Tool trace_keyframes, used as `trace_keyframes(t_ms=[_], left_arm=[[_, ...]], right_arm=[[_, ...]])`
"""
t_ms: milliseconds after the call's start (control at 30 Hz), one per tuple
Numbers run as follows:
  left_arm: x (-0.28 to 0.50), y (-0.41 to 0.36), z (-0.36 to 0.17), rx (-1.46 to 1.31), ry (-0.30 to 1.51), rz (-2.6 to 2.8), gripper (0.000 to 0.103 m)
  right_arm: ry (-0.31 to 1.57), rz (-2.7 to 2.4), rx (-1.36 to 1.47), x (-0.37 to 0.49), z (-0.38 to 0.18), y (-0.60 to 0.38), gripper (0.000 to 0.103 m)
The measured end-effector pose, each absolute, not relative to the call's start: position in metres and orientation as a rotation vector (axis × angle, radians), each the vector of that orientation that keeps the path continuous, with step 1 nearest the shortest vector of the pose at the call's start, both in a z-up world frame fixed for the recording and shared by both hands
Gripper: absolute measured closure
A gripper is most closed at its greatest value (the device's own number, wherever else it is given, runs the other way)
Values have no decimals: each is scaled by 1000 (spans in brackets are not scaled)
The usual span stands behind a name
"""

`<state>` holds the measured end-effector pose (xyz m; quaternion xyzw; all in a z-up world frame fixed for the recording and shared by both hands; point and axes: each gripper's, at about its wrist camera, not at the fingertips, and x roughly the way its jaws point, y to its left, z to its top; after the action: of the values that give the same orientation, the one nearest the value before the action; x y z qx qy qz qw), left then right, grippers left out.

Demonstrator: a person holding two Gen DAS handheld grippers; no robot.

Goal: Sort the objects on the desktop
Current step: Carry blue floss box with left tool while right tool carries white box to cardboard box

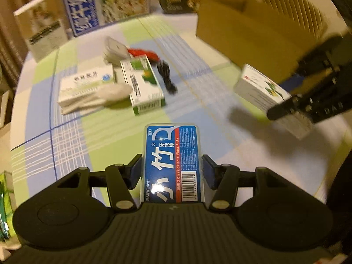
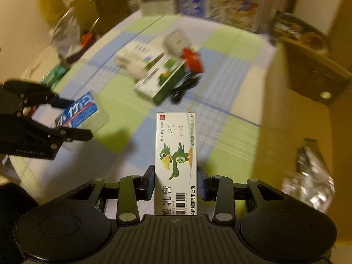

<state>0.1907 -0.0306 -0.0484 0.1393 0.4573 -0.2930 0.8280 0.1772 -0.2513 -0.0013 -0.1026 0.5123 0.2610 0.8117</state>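
My left gripper (image 1: 171,168) is shut on a blue floss pick box (image 1: 172,160), held above the checked tablecloth (image 1: 88,132). My right gripper (image 2: 176,181) is shut on a white ointment box with a green bird (image 2: 176,154), also lifted off the table. From the left wrist view, the right gripper (image 1: 290,110) and its ointment box (image 1: 264,92) hang at the right. In the right wrist view the left gripper (image 2: 66,118) with the floss box (image 2: 81,112) is at the left. A green-and-white medicine box (image 1: 143,83), a white medicine box (image 1: 85,83) and a white sock-like cloth (image 1: 105,96) lie mid-table.
A grey case (image 1: 115,49), a red packet (image 1: 145,54) and a black cable (image 1: 167,77) lie behind the boxes. A cardboard box (image 1: 253,33) stands at the right, tall cartons (image 1: 103,2) at the back. A foil bag (image 2: 308,176) sits at the right edge.
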Motion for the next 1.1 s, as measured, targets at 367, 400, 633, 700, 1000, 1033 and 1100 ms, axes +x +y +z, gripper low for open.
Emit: trace_keyframes(t_ms=[367, 400, 633, 700, 1000, 1033, 1100], left_arm=[[184, -97, 28, 138, 915, -603, 51], [182, -107, 33, 133, 911, -612, 51], [173, -188, 63, 91, 882, -688, 51], [172, -211, 67, 98, 876, -707, 51], [176, -286, 51, 131, 890, -759, 51], [178, -292, 48, 132, 893, -763, 51], [181, -301, 41, 134, 898, -767, 51]], right_arm=[[977, 369, -23, 173, 87, -359, 68], [969, 356, -16, 173, 92, -367, 68], [923, 287, 35, 180, 105, -422, 68], [921, 280, 50, 185, 103, -434, 67], [932, 268, 104, 202, 84, -473, 67], [935, 267, 106, 204, 82, -475, 67], [938, 266, 115, 208, 77, -479, 67]])
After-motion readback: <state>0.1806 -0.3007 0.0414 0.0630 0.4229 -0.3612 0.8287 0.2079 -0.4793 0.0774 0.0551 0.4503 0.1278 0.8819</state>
